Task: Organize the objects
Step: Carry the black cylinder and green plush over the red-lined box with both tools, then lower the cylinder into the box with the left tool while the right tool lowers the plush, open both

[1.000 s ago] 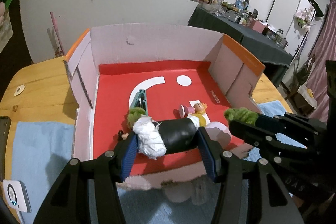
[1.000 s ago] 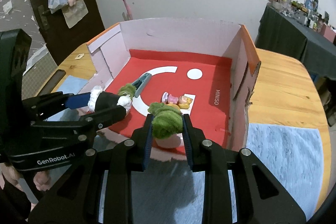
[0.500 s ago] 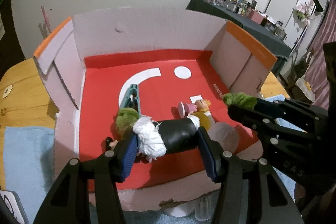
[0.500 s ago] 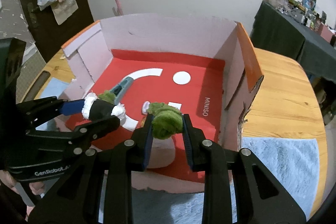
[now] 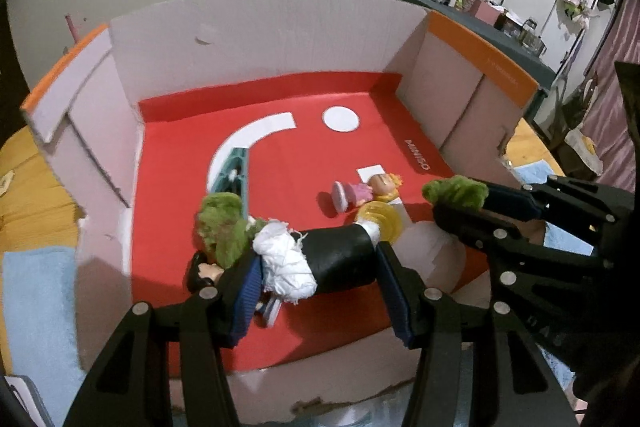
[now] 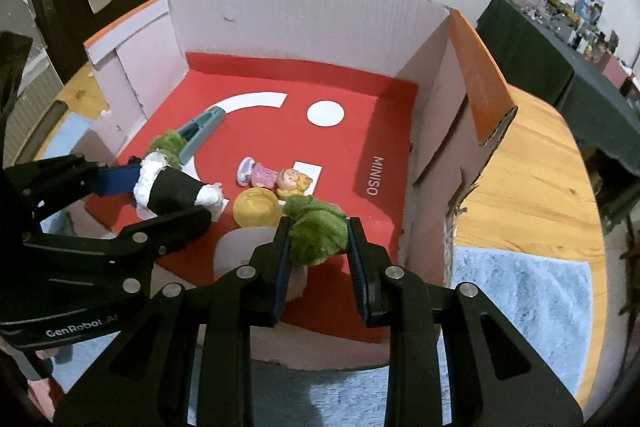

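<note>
The left tongs are clamped across a black roll with white frayed cloth ends, held crosswise over the near part of the cardboard box. The right tongs are pinched on a fuzzy green tuft, held just beside them over the box's near right part.

Both items appear ready to be set down on the red floor. The drop is best made onto bare red, since a pink doll figure and a yellow round cap lie just ahead of the right tongs, and a second green tuft and a teal clip lie just beyond the left tongs. The tongs should be lowered close to the floor before being opened, so that the roll is not sent rolling. The two tongs stand near each other, so they are best opened one at a time.
</note>
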{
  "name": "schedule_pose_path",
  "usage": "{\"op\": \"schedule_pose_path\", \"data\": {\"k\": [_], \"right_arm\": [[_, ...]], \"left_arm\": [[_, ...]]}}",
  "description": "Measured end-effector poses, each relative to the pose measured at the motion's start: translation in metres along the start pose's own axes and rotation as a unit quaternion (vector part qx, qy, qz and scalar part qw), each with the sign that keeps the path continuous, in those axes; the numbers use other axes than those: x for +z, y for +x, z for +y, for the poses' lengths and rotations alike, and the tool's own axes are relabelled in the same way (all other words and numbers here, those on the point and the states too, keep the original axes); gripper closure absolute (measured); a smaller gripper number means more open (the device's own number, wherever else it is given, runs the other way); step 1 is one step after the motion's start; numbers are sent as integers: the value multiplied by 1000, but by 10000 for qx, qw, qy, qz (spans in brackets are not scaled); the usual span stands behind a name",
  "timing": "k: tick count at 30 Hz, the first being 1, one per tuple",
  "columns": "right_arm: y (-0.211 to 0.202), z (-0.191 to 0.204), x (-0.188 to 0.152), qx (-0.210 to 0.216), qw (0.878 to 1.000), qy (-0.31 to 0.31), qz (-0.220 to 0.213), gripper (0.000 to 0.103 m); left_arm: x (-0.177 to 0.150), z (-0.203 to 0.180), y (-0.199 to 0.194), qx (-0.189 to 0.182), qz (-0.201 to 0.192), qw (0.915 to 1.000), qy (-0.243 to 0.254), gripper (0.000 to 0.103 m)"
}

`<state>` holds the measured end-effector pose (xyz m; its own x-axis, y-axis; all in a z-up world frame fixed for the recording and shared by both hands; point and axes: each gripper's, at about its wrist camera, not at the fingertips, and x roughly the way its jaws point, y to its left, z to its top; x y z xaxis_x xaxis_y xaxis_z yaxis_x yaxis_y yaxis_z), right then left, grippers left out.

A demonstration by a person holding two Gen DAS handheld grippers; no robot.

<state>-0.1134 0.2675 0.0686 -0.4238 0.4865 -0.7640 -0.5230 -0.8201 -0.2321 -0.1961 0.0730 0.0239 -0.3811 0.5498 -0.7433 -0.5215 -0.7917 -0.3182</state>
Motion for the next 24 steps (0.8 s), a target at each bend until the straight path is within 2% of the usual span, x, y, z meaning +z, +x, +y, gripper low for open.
{"op": "schedule_pose_path", "data": {"k": [4,13,19,22,24], "right_arm": [[2,2,1,-76,9999,-73,40,78],[7,12,4,57,9995,-247,185,78],[8,23,7,377,9987,-291,195,78],[9,26,8,669,9973,-237,184,78],[11,25,9,653,9974,-202,211,78]], "left_arm": [[-1,0,4,102,-3,9999,24,46],[-2,29,4,405,53,9990,-176,46],[-1,40,2,396,47,9989,-265,46],[-2,40,2,396,46,9989,-230,46],[-2,39,3,382,51,9990,-219,46]]}}
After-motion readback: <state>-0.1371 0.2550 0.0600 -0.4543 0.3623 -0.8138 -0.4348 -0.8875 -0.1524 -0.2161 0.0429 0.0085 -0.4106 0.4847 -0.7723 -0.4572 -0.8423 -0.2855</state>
